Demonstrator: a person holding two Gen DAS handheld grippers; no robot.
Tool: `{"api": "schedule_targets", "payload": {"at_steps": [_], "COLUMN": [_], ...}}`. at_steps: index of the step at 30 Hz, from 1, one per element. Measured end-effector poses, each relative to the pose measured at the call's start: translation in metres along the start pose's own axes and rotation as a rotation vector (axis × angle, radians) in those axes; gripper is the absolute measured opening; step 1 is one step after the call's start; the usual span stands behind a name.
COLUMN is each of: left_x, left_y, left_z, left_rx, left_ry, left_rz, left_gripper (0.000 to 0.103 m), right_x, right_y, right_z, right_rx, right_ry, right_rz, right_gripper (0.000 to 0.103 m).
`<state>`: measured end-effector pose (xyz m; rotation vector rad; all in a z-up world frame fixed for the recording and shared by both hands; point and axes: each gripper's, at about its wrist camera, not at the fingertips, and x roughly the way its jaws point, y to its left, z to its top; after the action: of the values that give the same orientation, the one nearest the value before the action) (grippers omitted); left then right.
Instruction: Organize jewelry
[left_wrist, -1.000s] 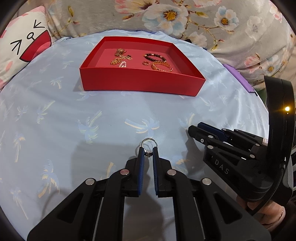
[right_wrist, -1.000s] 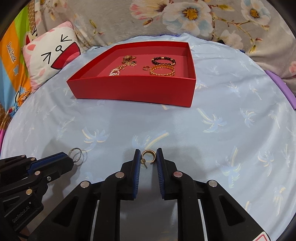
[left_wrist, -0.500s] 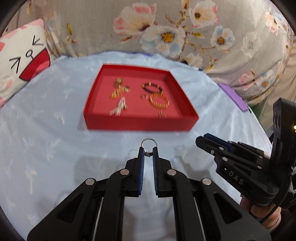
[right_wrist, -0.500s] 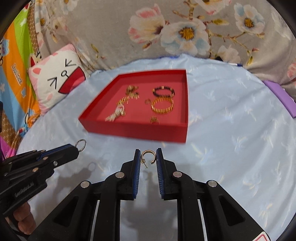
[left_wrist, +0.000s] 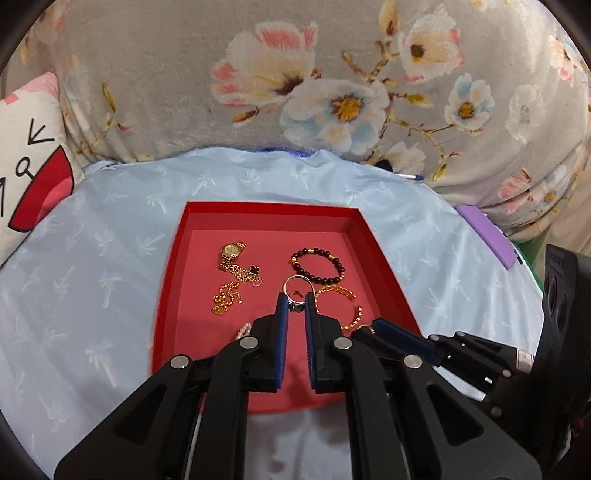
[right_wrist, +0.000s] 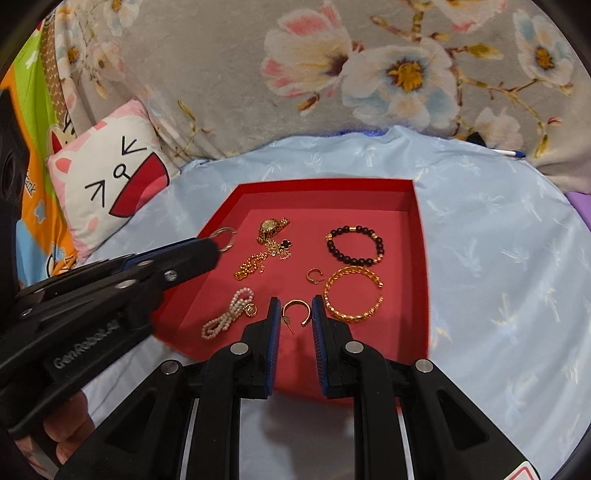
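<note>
Over the red tray (right_wrist: 419, 236) both tongs hang at once, each with a prize pinched at its tips. Left gripper (left_wrist: 295, 308) is clamped on a silver ring (left_wrist: 298, 288), the band standing up above the blue pads, and the right camera catches the same ring (right_wrist: 224, 238) poking out beyond the left tool over the tray's left wall. Right gripper (right_wrist: 294, 314) is closed on a gold hoop earring (right_wrist: 295, 310), its post pointing down between the jaws, above the near part of the tray floor. Down on the red floor lies the collection: a gold watch (right_wrist: 271, 225) at the back, a tangled gold chain (right_wrist: 255, 264) with a black clover charm just in front of it, a pearl strand (right_wrist: 229, 315) near the front left, a dark beaded bracket (right_wrist: 354, 245) at the back right, a gold bangle (right_wrist: 352, 293) in front of that, and a small hoop (right_wrist: 314, 275) between chain and bangle. Tray sits on a pale blue sheet (right_wrist: 498, 258) with a palm print; a cat-face pillow (right_wrist: 110, 184) leans off to the left, floral blanket (right_wrist: 332, 74) bunched behind
</note>
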<state>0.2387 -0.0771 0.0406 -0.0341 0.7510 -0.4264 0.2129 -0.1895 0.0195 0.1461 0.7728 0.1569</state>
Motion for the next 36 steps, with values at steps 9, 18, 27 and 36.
{"api": "schedule_targets", "payload": {"at_steps": [9,18,27,36], "left_x": [0.051,0.060,0.023,-0.002], "left_y": [0.014,0.027,0.036,0.023], "left_z": [-0.003,-0.002,0.002,-0.012], "left_rx": [-0.021,-0.069,-0.078,-0.052], "left_ry": [0.082,0.087,0.024,0.016], "left_rz": [0.013,0.010,0.053,0.068], "left_gripper": [0.008,0.010,0.010,0.010], "right_x": [0.046,0.052,0.021,-0.004], "right_y": [-0.002,-0.005,-0.010,-0.011], "right_z": [-0.001,-0.002,-0.002,-0.017], "right_rx": [-0.011,0.000,0.013,0.049], "right_ry": [0.065,0.053,0.010,0.004], "right_rz": [-0.005,-0.018,-0.025,-0.019], "right_gripper": [0.016,0.017,0.018,0.018]}}
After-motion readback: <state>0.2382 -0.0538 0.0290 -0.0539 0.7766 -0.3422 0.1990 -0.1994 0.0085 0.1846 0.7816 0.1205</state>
